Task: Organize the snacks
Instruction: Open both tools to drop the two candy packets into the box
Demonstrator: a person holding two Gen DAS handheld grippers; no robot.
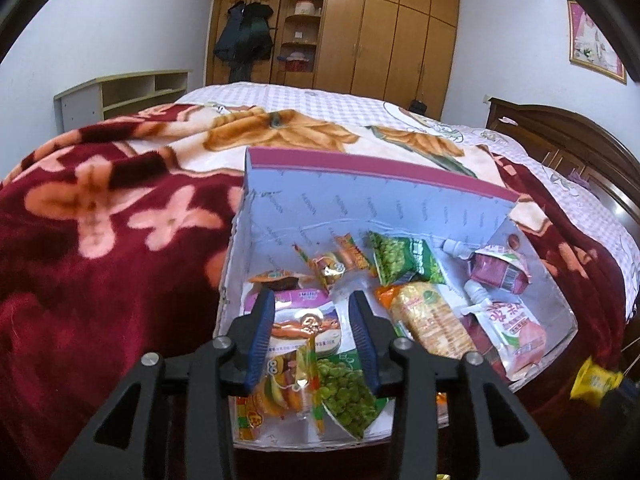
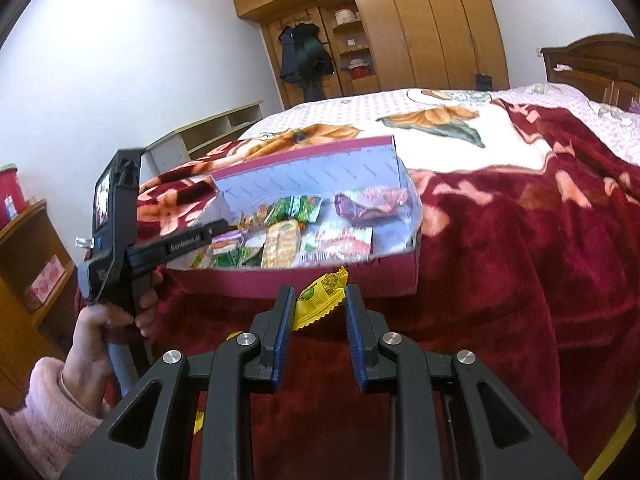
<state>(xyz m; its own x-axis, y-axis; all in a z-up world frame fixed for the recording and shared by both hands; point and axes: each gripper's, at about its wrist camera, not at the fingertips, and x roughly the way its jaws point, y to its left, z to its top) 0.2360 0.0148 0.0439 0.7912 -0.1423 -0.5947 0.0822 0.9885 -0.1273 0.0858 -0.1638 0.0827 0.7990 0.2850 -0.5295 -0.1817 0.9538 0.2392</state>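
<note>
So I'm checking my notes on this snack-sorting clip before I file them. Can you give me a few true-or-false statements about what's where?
1. The right gripper is shut on a yellow snack packet. True.
2. The yellow snack packet already lies inside the box. False: it is held outside, in front of the box's near wall.
3. The box sits on a red floral blanket on a bed. True.
4. The box holds nothing. False: it holds several packets, among them a green pea packet.
5. The left gripper is over the box with nothing clamped. True.
6. The box stands on a wooden table. False: it stands on the bed.
</note>
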